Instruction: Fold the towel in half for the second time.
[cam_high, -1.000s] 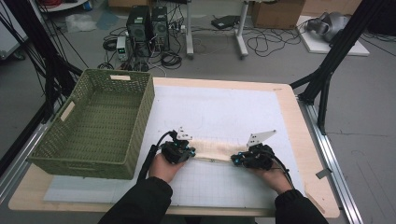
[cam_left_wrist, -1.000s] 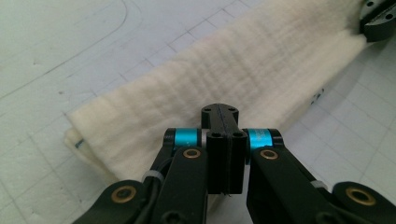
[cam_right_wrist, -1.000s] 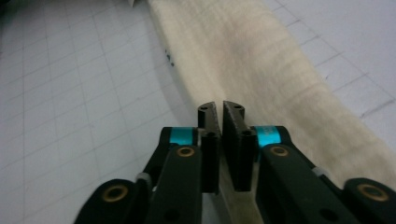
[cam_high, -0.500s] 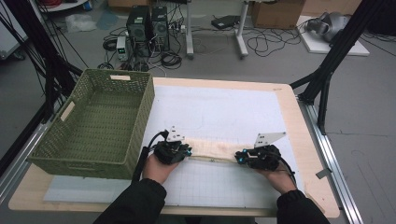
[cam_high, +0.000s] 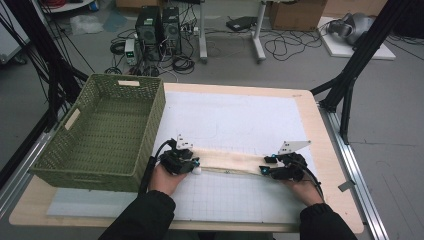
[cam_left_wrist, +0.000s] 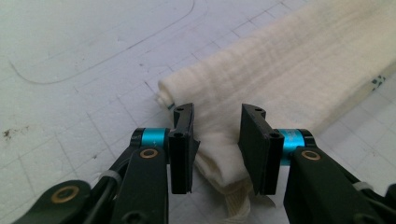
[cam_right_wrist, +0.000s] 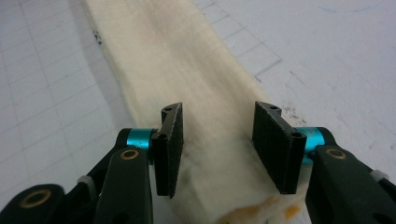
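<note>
The worktop (cam_high: 240, 115) carries a white gridded mat with a green woven basket (cam_high: 107, 130) at its left end, and across the near middle of the mat lies the folded cream cloth (cam_high: 227, 161), a long narrow band between your two hands.

Your step now, as I read it, is letting go of that band cleanly after laying it flat. Both pairs of jaws have just been opening. The left gripper (cam_left_wrist: 217, 133) stands part open with the cloth's bunched end between its pads, the left pad barely brushing a fold, the right pad clear. The right gripper (cam_right_wrist: 219, 135) is a little wider, its pads standing off either edge of the cloth, which lies flat beneath and between them. Neither has a hold any more.

To finish well, open a touch further before you draw back, so no pad drags a fold. Pull each hand away along the band's own line, outward, not across it. Watch the left end: it is thick and rumpled, with a loose fringe hanging toward you, and it will catch first.

The cloth's long axis runs left to right across the worktop, nearly parallel to the near edge, its right end lying slightly nearer you. The rolled end points toward the basket, just beside its near corner.
</note>
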